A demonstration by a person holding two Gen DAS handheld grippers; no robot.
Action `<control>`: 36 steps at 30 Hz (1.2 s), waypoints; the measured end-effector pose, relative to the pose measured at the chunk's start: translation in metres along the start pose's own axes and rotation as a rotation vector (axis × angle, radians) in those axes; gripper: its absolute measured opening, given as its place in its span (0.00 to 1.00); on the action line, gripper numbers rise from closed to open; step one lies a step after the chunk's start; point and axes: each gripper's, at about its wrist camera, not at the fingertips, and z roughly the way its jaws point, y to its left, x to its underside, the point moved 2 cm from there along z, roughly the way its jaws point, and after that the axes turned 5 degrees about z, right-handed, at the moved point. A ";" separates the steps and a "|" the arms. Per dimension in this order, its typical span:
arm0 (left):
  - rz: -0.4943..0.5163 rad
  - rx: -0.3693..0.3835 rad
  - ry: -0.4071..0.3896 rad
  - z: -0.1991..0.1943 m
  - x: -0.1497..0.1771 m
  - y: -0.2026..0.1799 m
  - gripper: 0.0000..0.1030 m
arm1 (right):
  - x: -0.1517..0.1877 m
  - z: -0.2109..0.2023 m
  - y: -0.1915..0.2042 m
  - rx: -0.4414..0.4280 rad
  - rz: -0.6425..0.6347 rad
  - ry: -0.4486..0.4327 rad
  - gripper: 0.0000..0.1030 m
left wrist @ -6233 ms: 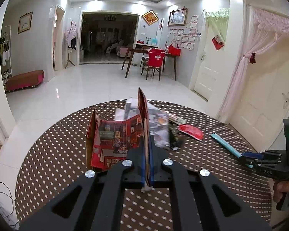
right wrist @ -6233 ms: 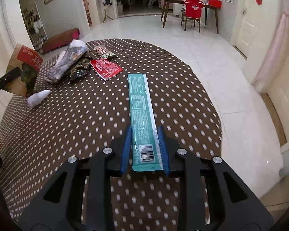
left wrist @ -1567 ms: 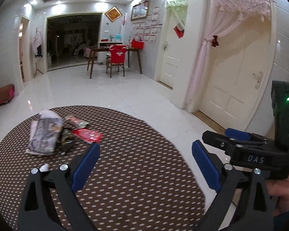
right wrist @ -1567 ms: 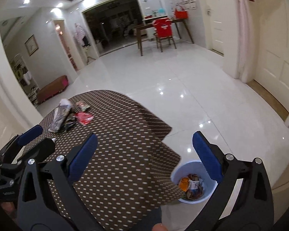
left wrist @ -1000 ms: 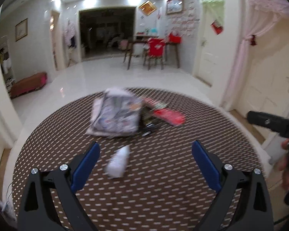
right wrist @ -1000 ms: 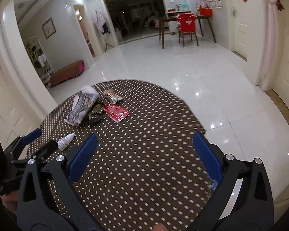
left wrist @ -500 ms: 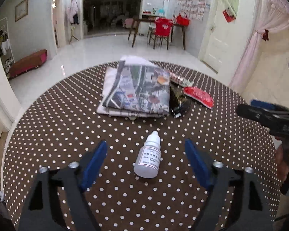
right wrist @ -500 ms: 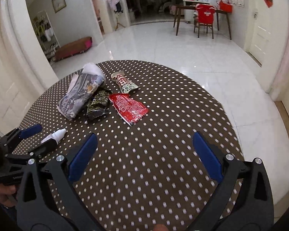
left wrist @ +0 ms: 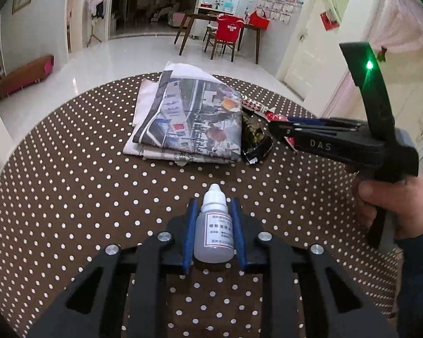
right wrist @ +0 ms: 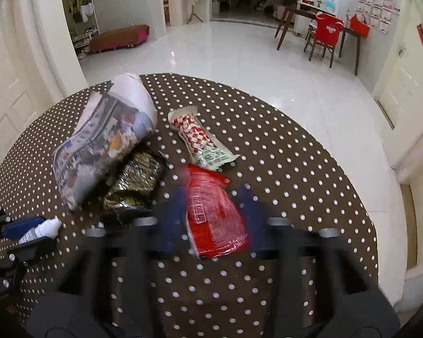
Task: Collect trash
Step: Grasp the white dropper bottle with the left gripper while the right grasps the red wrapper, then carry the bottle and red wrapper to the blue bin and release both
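Small white dropper bottle (left wrist: 215,229) lying on polka-dot table (left wrist: 70,186), long axis along left gripper (left wrist: 213,235) fingers, cap pointing away, pads closed against both sides. Red wrapper (right wrist: 214,217) lengthwise between right gripper (right wrist: 211,219) fingers; motion blur, grip state unclear. Newspaper (left wrist: 189,118) further out.

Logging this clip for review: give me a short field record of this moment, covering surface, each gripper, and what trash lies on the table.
surface: round brown table with white polka dots
left gripper: fingers closed on small white plastic dropper bottle, lying on the table
right gripper: blurred by motion, fingers either side of red plastic wrapper; grip state unclear
other trash: folded newspaper; dark crinkled foil packet beside it; red-and-white checked snack wrapper
trash bin: not in view
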 end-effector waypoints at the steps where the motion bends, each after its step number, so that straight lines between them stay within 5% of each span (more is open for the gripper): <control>1: -0.004 0.004 -0.001 0.001 0.000 0.001 0.23 | 0.001 -0.001 0.001 -0.009 0.005 0.000 0.29; 13: 0.041 0.005 -0.085 -0.017 0.002 -0.001 0.23 | 0.066 -0.073 -0.022 -0.094 0.167 -0.065 0.28; 36: 0.163 0.089 -0.186 -0.065 -0.004 -0.147 0.23 | 0.124 -0.228 -0.122 -0.137 0.397 -0.324 0.28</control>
